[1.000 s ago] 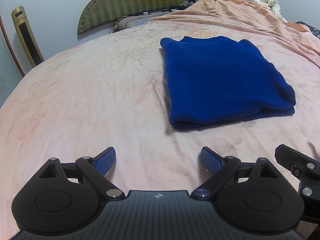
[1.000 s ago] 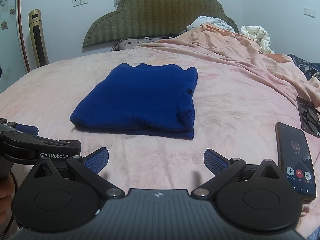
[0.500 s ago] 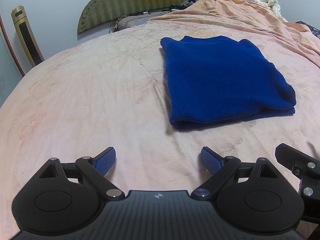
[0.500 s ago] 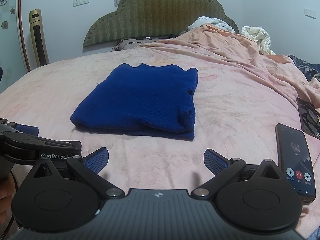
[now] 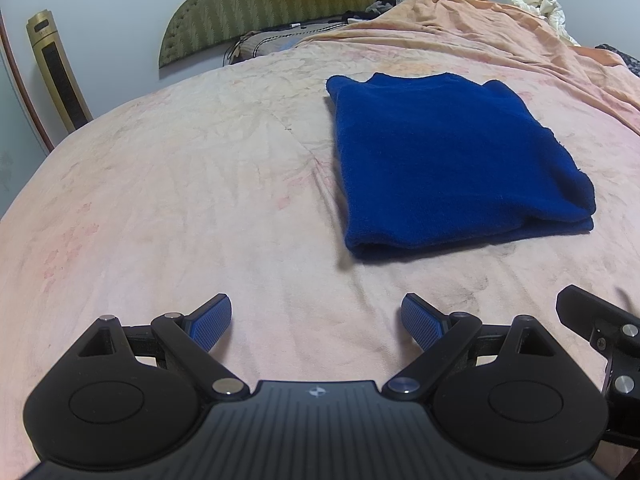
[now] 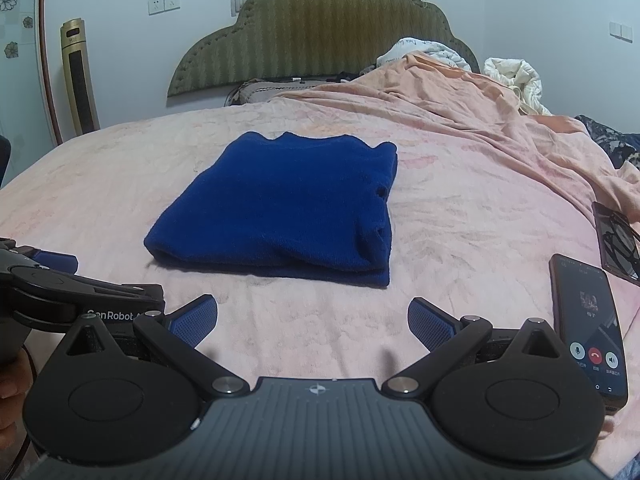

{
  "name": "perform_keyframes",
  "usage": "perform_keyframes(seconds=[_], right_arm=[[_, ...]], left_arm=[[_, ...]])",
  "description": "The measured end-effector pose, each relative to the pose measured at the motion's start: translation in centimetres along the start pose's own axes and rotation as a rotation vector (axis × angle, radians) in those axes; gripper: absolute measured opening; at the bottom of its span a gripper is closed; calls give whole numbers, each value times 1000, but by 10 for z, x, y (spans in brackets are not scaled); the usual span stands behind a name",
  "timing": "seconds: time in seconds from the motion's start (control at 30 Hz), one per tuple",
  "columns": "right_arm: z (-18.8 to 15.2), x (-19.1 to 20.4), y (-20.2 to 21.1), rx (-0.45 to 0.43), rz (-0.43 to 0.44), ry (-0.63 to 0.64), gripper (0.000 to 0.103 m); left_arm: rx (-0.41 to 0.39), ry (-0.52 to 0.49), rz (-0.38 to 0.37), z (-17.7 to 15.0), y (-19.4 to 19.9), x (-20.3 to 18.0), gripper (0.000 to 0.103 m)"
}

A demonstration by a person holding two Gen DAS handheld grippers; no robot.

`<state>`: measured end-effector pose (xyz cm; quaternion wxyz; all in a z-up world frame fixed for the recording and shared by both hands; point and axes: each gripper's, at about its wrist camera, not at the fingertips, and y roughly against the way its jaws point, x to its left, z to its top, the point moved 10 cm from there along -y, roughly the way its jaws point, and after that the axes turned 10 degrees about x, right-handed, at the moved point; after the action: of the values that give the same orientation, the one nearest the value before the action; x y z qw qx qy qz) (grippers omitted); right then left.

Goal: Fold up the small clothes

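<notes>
A dark blue knitted garment lies folded into a flat rectangle on the pink bed sheet; it also shows in the right wrist view. My left gripper is open and empty, low over the sheet, short of the garment and to its left. My right gripper is open and empty, just short of the garment's near folded edge. The left gripper's body shows at the left of the right wrist view.
A phone with a lit call screen lies on the sheet by my right gripper, with a dark case behind it. A rumpled orange blanket covers the bed's far right. A green headboard and a gold tower unit stand behind.
</notes>
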<state>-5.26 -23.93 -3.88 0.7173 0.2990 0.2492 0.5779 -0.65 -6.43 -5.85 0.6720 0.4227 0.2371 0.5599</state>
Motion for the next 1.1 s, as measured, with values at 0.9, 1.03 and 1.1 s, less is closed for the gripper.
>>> perform_keyframes(seconds=[0.9, 1.03, 1.1], right_arm=[[-4, -6, 3, -4, -6, -18, 103], [-6, -8, 4, -4, -8, -19, 103], [-5, -8, 4, -5, -7, -21, 103]], left_arm=[[2, -12, -5, -3, 1, -1, 93], [5, -16, -4, -3, 1, -3, 93], [4, -17, -2, -3, 2, -4, 93]])
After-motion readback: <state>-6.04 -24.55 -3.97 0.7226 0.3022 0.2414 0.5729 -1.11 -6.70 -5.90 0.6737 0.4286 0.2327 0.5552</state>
